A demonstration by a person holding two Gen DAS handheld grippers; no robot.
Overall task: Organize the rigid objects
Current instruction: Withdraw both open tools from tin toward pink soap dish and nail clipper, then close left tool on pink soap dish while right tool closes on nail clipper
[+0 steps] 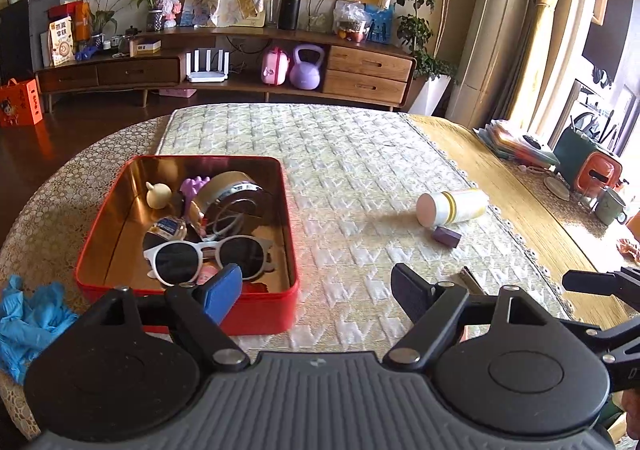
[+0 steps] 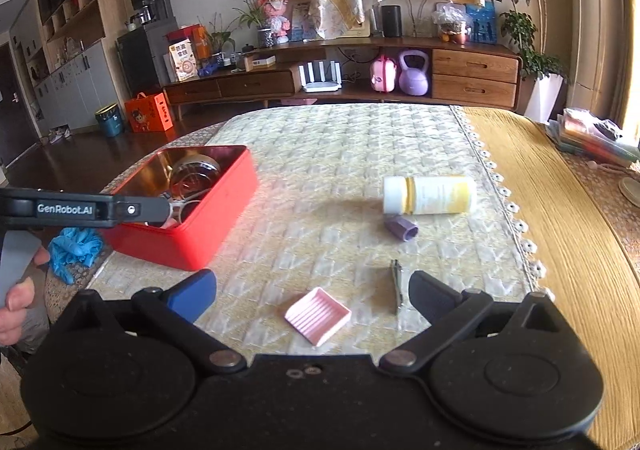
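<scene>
A red tin stands at the left of the quilted mat and holds white sunglasses, a tape roll, a cream figure and other small items. My left gripper is open and empty, its blue pad at the tin's near right corner. To the right, a white-and-yellow bottle lies on its side with a purple block just in front of it. My right gripper is open over the mat. A pink ridged dish and a metal nail clipper lie between its fingers, untouched.
Blue gloves lie left of the tin near the table edge. On the bare wooden table at the right sit a stack of papers, a green mug and an orange box. A hand shows at the left.
</scene>
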